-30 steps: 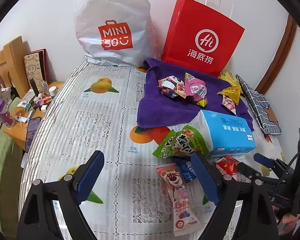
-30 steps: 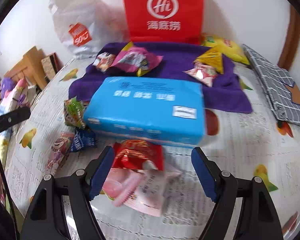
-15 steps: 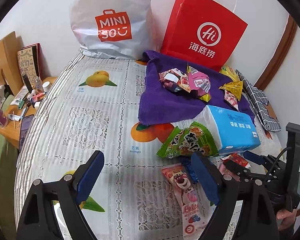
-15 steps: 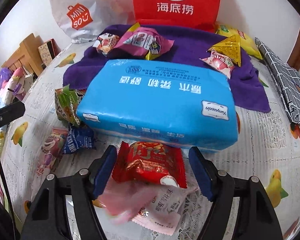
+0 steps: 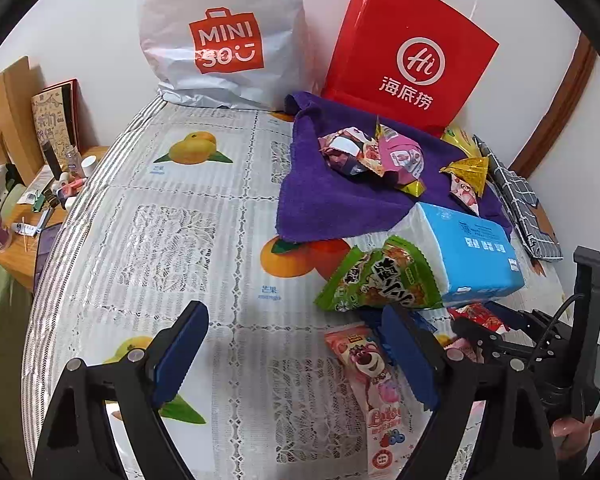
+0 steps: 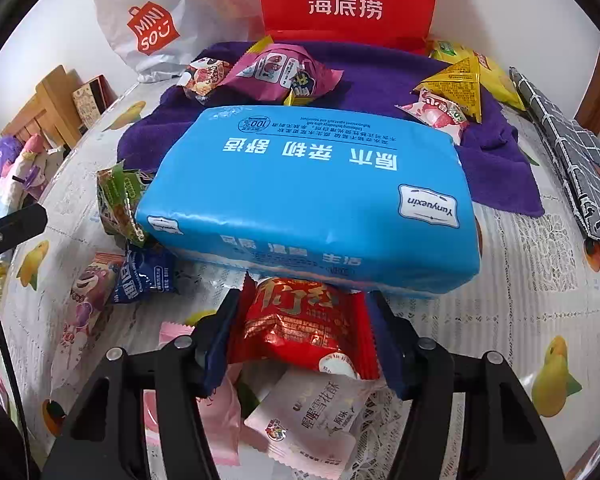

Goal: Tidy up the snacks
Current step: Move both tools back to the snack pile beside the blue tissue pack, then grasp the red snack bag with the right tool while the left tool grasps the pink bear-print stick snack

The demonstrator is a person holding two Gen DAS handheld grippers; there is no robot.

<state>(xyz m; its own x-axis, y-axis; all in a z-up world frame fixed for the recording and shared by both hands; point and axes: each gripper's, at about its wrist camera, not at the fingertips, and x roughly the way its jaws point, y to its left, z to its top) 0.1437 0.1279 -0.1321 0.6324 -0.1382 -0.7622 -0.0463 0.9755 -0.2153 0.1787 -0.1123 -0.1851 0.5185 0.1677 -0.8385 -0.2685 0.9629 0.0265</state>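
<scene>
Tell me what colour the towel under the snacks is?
The soft fabric towel is purple, clearest in the left wrist view.

**Bright, even room light; strong fisheye bending at the rims**

Both views are brightly and evenly lit by soft, diffuse light; no lamp or window shows. Shadows are faint: a soft one lies under the blue tissue pack (image 6: 312, 208) and a dim one behind the red paper bag (image 5: 408, 52) on the wall. Glare streaks run along the glossy front edge of the tissue pack, and small highlights sit on the red snack packet (image 6: 300, 320). Fisheye distortion curves the tablecloth (image 5: 160, 240) and the wooden trim, and black corners frame each circle. The centres are sharp; printed text reads clearly. Things at the rims look stretched and slightly soft.
</scene>
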